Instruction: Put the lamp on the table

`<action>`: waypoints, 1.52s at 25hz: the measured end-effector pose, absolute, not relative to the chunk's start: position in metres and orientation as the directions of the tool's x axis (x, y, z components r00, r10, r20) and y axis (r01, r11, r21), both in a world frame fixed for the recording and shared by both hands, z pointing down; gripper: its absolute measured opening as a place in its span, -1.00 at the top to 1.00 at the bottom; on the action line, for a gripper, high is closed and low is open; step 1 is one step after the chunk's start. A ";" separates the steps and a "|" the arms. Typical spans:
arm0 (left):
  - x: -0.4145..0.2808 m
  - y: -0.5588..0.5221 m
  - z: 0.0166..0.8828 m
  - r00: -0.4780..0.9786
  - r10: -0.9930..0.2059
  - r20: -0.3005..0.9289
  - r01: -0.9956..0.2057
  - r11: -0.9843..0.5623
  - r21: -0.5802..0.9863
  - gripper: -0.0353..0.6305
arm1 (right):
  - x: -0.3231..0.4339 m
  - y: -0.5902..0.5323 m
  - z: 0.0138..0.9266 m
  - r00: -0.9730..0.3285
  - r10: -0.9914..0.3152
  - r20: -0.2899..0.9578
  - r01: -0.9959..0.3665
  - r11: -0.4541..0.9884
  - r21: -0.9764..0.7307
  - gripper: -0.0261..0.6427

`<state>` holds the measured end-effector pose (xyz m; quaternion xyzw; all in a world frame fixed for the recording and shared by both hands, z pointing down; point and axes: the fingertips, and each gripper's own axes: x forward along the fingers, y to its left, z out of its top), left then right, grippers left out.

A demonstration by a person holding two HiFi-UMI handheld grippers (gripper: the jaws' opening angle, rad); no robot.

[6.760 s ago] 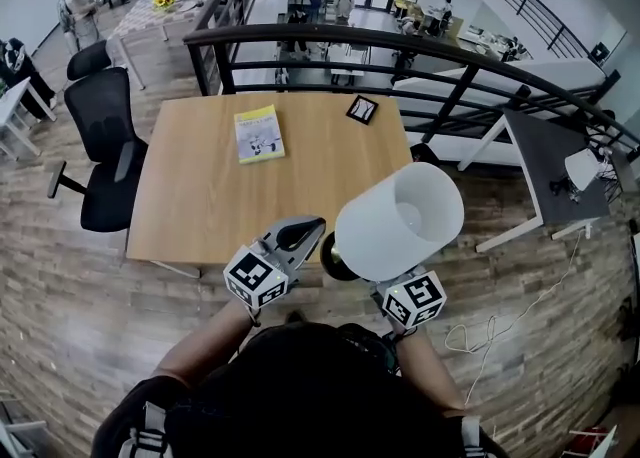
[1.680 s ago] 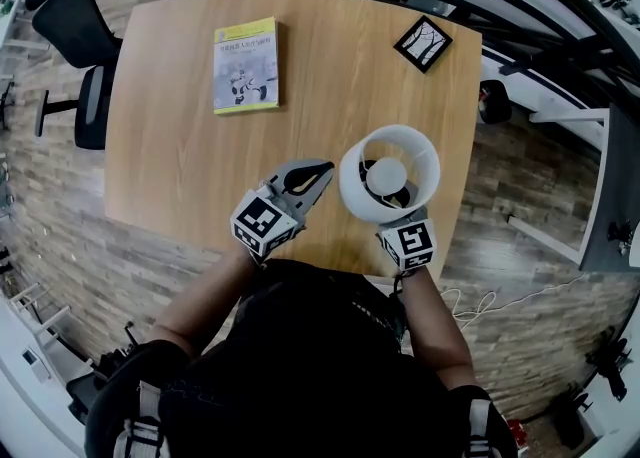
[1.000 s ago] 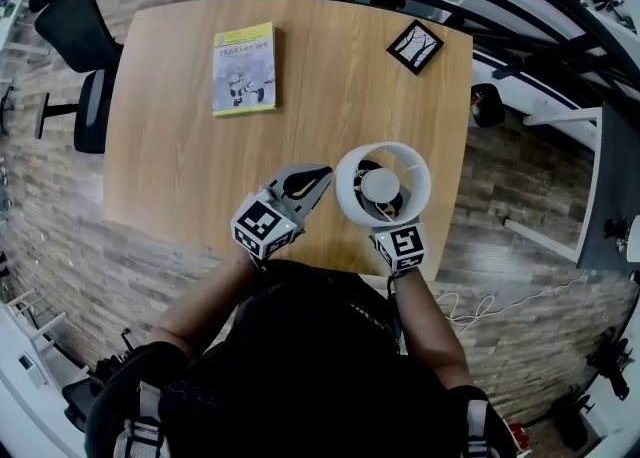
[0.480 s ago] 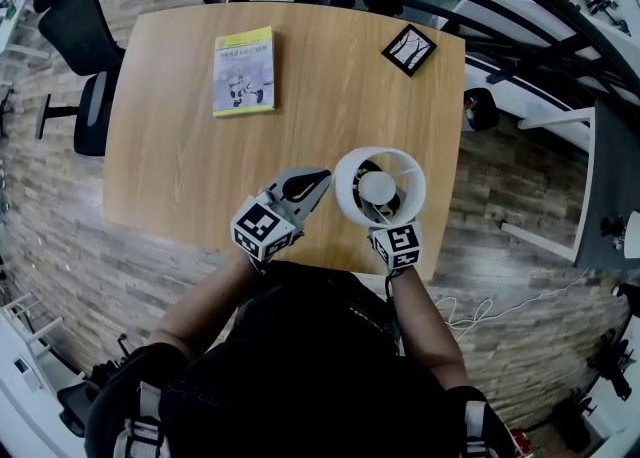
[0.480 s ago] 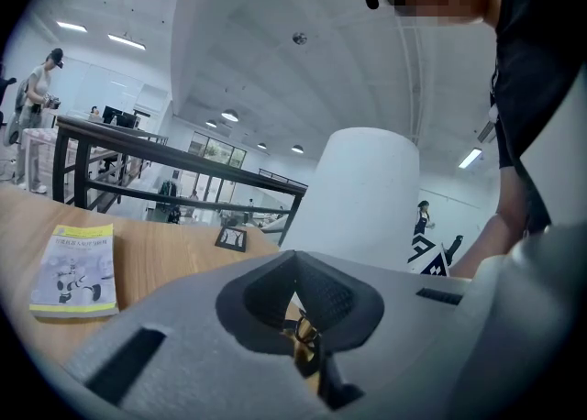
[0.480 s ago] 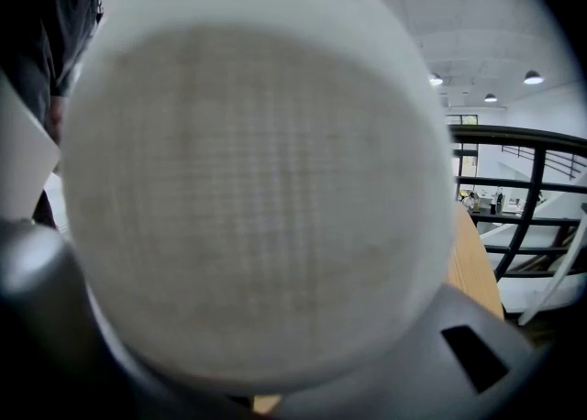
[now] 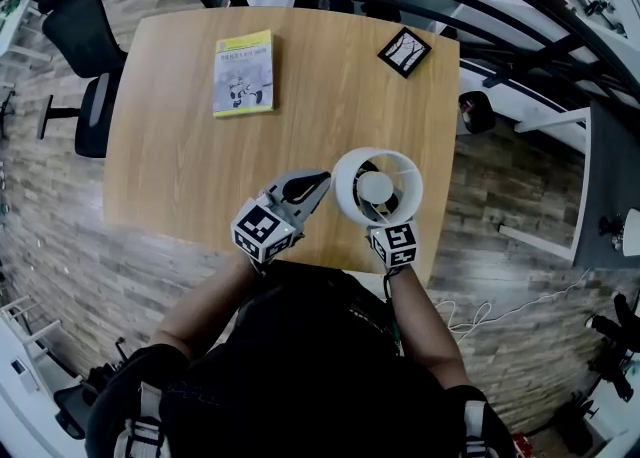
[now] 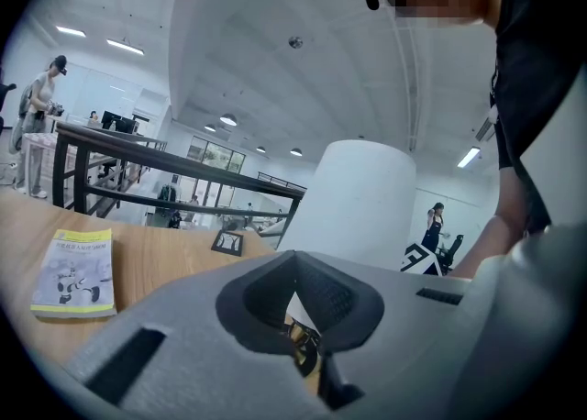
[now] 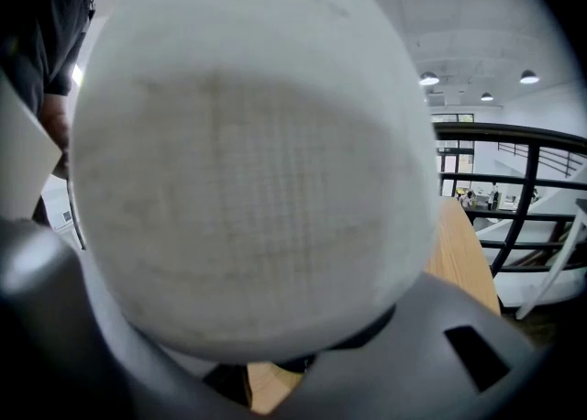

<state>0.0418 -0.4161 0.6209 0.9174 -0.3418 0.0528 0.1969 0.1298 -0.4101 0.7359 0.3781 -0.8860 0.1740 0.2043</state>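
Lamp [image 7: 377,186] looks set down upright on table [image 7: 180,146], near right corner. Right gripper [image 7: 383,216] jaws just opening, lamp between them; we back out straight toward us, clear of shade. Left gripper [image 7: 318,183] closed, empty

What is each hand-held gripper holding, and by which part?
Left hand-held gripper: nothing. Right hand-held gripper: jaws have just been opening round the lamp below its shade; grip unclear.

1. Book [image 7: 243,72] on the worktop [image 7: 180,146] at 11 o'clock.
2. Picture frame [image 7: 404,51] at 1 o'clock, by the far corner.
3. Lamp [image 7: 377,186] at 5 o'clock, near edge.
4. Chair [image 7: 85,56] beyond worktop, 10 o'clock.
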 end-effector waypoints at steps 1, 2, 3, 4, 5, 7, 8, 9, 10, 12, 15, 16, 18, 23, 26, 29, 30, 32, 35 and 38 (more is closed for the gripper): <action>0.042 -0.414 0.619 0.760 -0.608 0.229 -0.649 -0.689 0.323 0.87 | 0.130 -0.410 0.735 -0.631 -0.599 0.493 -0.741 0.654 -0.154 0.50; 0.043 -0.412 0.618 0.759 -0.610 0.227 -0.650 -0.689 0.321 0.87 | 0.130 -0.409 0.734 -0.632 -0.600 0.491 -0.741 0.653 -0.155 0.50; 0.043 -0.410 0.616 0.758 -0.613 0.225 -0.651 -0.688 0.320 0.87 | 0.131 -0.407 0.734 -0.632 -0.601 0.490 -0.741 0.653 -0.155 0.50; 0.043 -0.408 0.616 0.756 -0.615 0.223 -0.653 -0.687 0.318 0.87 | 0.132 -0.406 0.733 -0.632 -0.601 0.489 -0.741 0.654 -0.154 0.50; 0.044 -0.406 0.615 0.755 -0.617 0.222 -0.655 -0.686 0.317 0.87 | 0.132 -0.404 0.733 -0.634 -0.600 0.488 -0.739 0.655 -0.154 0.50; 0.044 -0.402 0.614 0.752 -0.622 0.221 -0.658 -0.685 0.312 0.87 | 0.133 -0.400 0.733 -0.637 -0.597 0.487 -0.736 0.658 -0.156 0.49; 0.044 -0.400 0.614 0.750 -0.624 0.220 -0.660 -0.684 0.310 0.87 | 0.134 -0.397 0.732 -0.638 -0.596 0.488 -0.735 0.659 -0.156 0.49; 0.044 -0.397 0.613 0.748 -0.626 0.219 -0.662 -0.683 0.308 0.87 | 0.134 -0.394 0.732 -0.638 -0.594 0.490 -0.735 0.660 -0.157 0.49; 0.044 -0.394 0.612 0.746 -0.628 0.220 -0.664 -0.682 0.306 0.87 | 0.135 -0.391 0.731 -0.638 -0.592 0.492 -0.734 0.661 -0.157 0.49; 0.045 -0.385 0.612 0.743 -0.632 0.222 -0.669 -0.679 0.302 0.87 | 0.136 -0.382 0.729 -0.638 -0.590 0.495 -0.733 0.662 -0.154 0.49; 0.045 -0.371 0.610 0.736 -0.641 0.218 -0.676 -0.675 0.297 0.87 | 0.140 -0.370 0.727 -0.635 -0.589 0.500 -0.731 0.667 -0.143 0.49; 0.046 -0.368 0.609 0.734 -0.644 0.215 -0.678 -0.674 0.294 0.87 | 0.142 -0.367 0.727 -0.633 -0.590 0.501 -0.731 0.669 -0.136 0.49; 0.048 -0.360 0.607 0.730 -0.650 0.209 -0.682 -0.673 0.288 0.87 | 0.146 -0.361 0.724 -0.630 -0.594 0.500 -0.730 0.673 -0.121 0.50; 0.052 -0.337 0.603 0.717 -0.668 0.200 -0.696 -0.664 0.274 0.87 | 0.154 -0.338 0.716 -0.630 -0.599 0.493 -0.729 0.676 -0.110 0.50; 0.057 -0.324 0.597 0.711 -0.677 0.192 -0.701 -0.662 0.265 0.87 | 0.162 -0.324 0.708 -0.633 -0.605 0.482 -0.728 0.677 -0.106 0.51; 0.062 -0.311 0.592 0.704 -0.686 0.185 -0.708 -0.659 0.253 0.87 | 0.168 -0.310 0.696 -0.642 -0.612 0.463 -0.723 0.684 -0.098 0.64; 0.064 -0.306 0.589 0.702 -0.689 0.181 -0.710 -0.659 0.249 0.87 | 0.170 -0.305 0.691 -0.646 -0.614 0.454 -0.720 0.688 -0.095 0.69; 0.068 -0.298 0.583 0.700 -0.694 0.171 -0.712 -0.660 0.240 0.87 | 0.172 -0.295 0.680 -0.655 -0.617 0.436 -0.713 0.696 -0.085 0.77; 0.072 -0.288 0.571 0.700 -0.697 0.152 -0.712 -0.666 0.222 0.87 | 0.173 -0.285 0.662 -0.667 -0.621 0.413 -0.704 0.707 -0.073 0.84; 0.077 -0.279 0.559 0.704 -0.697 0.138 -0.709 -0.676 0.202 0.87 | 0.173 -0.278 0.635 -0.683 -0.627 0.375 -0.700 0.708 -0.093 0.86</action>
